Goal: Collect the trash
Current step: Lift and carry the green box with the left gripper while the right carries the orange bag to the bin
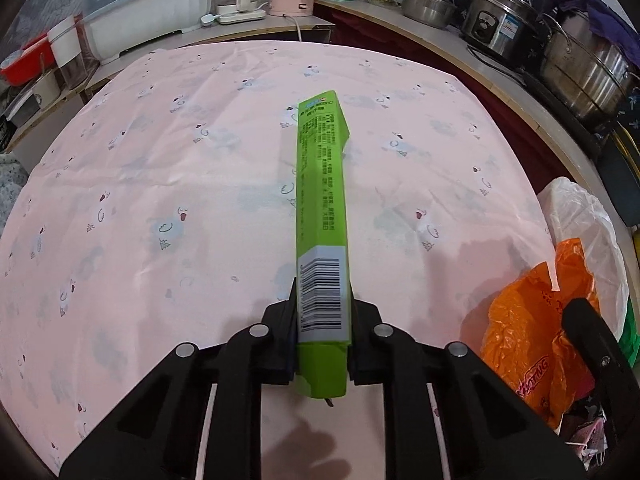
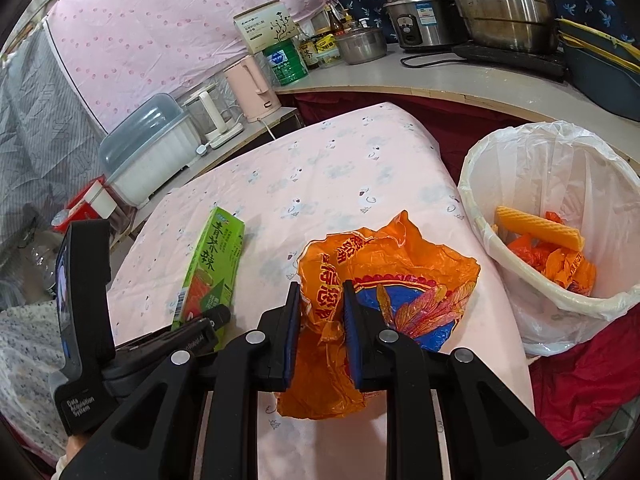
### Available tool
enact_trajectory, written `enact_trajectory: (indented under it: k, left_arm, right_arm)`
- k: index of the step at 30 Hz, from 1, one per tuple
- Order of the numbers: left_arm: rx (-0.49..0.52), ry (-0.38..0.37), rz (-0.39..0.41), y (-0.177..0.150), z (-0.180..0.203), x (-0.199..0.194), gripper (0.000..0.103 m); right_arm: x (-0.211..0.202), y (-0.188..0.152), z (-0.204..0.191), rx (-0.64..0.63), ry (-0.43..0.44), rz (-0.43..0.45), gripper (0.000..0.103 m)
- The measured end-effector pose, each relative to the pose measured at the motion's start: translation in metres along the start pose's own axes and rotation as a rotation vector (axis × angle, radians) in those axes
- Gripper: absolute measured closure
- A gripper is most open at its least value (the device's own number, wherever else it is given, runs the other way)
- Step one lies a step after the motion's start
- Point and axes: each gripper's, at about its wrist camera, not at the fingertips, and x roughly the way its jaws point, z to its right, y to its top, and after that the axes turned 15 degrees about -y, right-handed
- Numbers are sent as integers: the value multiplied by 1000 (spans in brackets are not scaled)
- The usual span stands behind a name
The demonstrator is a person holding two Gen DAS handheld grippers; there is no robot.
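The green box lies lengthwise on the pink-clothed surface, toward its near edge, and its barcode end sits between the two jaws of the left claw, which press both long sides: a clenched grip on the box. In the right wrist view the same box lies left of the middle, its far end pointing toward the far left corner, with the left claw at its near end.

Just right of it, the orange plastic bag lies crumpled on the cloth near the surface's right edge. A bunched fold of it stands between the blue-padded jaws of the right claw, which pinch it, so this claw grasps the bag. From the left wrist the bag shows at the right edge, beside the right claw's black frame.

Beyond the right edge stands one bin lined with a white bag, its rim close to the surface edge and its mouth open upward. Inside lie a yellow ridged wafer-like piece and several orange wrappers.

The far half of the cloth is bare from the box's tip to the far edge, and the left side is bare too. That makes two trash items on the surface, one per claw.
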Motion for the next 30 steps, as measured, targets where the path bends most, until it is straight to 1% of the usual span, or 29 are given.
enact_trajectory:
  k: [5,15,22,30]
  left_arm:
    - [59,-12,15,-2,17,-11,87]
    - [157,-69,34,2,60,-27,87]
    - [245,-114,37,6,97,-29,87]
    - [354,-183,21,9,147,-21,87]
  right_arm:
    - [-6,3,6,13,-3,15,83]
    - [-18,18,29,53,-19,62,83]
    - [-28,32,60,101,-49,106,83]
    - [-43,48,108,165,-112,166,84]
